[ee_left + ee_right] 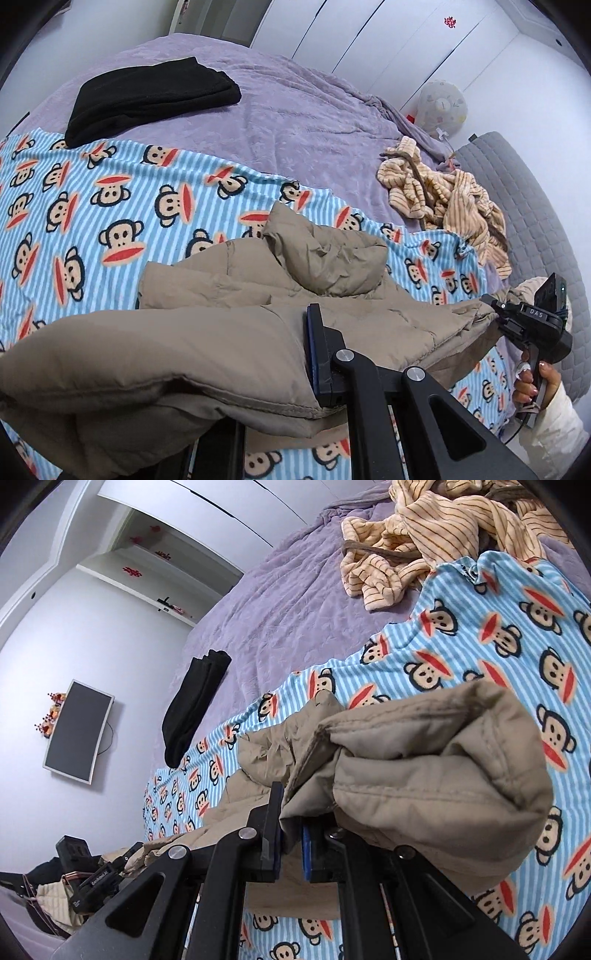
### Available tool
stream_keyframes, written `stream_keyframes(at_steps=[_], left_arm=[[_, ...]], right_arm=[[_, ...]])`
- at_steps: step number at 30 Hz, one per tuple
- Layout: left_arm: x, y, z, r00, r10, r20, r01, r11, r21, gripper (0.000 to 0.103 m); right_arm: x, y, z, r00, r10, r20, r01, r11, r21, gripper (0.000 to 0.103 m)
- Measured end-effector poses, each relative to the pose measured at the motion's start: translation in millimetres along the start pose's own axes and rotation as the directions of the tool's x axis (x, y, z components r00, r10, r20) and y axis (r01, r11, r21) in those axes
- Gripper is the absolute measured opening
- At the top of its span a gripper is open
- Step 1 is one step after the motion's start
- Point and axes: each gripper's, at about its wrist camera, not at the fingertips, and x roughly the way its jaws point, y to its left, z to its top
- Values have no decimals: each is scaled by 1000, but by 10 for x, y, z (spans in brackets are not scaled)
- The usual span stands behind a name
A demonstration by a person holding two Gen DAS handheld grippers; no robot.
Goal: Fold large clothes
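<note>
- My left gripper [314, 354] is clamped on the jacket [236, 332] edge.
- My right gripper [291, 845] pinches its other end.
- Jacket lies on the monkey blanket [110, 206], bed's [295, 122] near side.

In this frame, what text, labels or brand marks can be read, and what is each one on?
"DAS": on the black body of the right gripper, in the left wrist view.
"GenRobot.AI": on the black body of the left gripper, in the right wrist view; small, only just legible.
White label beneath that mark: too small to read.
Red paper decorations on the wardrobe: ornamental shapes, too blurred to read.
</note>
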Motion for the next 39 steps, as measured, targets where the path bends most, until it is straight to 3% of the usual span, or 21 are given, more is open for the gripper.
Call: stream_keyframes(at_steps=[11, 15, 20, 22, 24, 25, 26, 28, 29, 30, 32, 34, 35, 36, 39], left_arm=[[1471, 388, 170, 982, 140, -129, -145, 989, -34, 12], [1638, 407, 190, 974, 170, -151, -174, 985, -14, 12], [1417, 297, 191, 974, 198, -110, -196, 980, 31, 13], [1290, 266, 199, 976, 194, -102, -191, 981, 38, 28], [1166, 222, 198, 975, 204, -82, -200, 978, 56, 80], [1083, 186, 196, 972, 230, -45, -226, 971, 79, 88], [1002, 146, 197, 968, 250, -6, -248, 962, 111, 91], [910, 99, 221, 961, 275, 22, -275, 951, 145, 91], [871, 102, 229, 962, 270, 31, -271, 952, 139, 91], [838, 113, 240, 965, 260, 40, -263, 957, 125, 91], [858, 115, 229, 972, 233, 31, -235, 966, 108, 91], [966, 73, 176, 983, 185, 3, -184, 976, 113, 72], [1051, 37, 135, 985, 174, -17, -171, 978, 119, 61], [1162, -20, 81, 985, 170, -31, -165, 978, 131, 60], [1535, -199, -81, 975, 221, -15, -214, 956, 199, 60]], right_arm=[[1173, -523, 353, 989, -100, -113, 110, 990, 92, 9], [1486, -738, 358, 985, -110, -132, 128, 982, 141, 9], [1607, -840, 370, 984, -87, -157, 116, 976, 185, 10], [1569, -814, 398, 983, -83, -167, 112, 978, 175, 10], [1517, -756, 430, 980, -82, -180, 110, 982, 151, 13], [1491, -722, 449, 979, -83, -185, 109, 984, 139, 14], [1466, -690, 460, 979, -86, -187, 111, 986, 127, 16], [1388, -626, 473, 981, -79, -177, 98, 990, 99, 41], [1341, -593, 473, 984, -72, -165, 87, 992, 88, 68], [1283, -568, 470, 987, -63, -147, 75, 994, 77, 75], [1225, -521, 439, 989, -47, -143, 56, 996, 64, 75], [1202, -456, 356, 988, -35, -148, 42, 998, 39, 61], [1240, -408, 296, 985, -46, -167, 48, 999, 10, 39], [1294, -358, 243, 980, -62, -190, 59, 998, -19, 26], [1565, -231, 28, 961, -133, -242, 100, 984, -147, 24]])
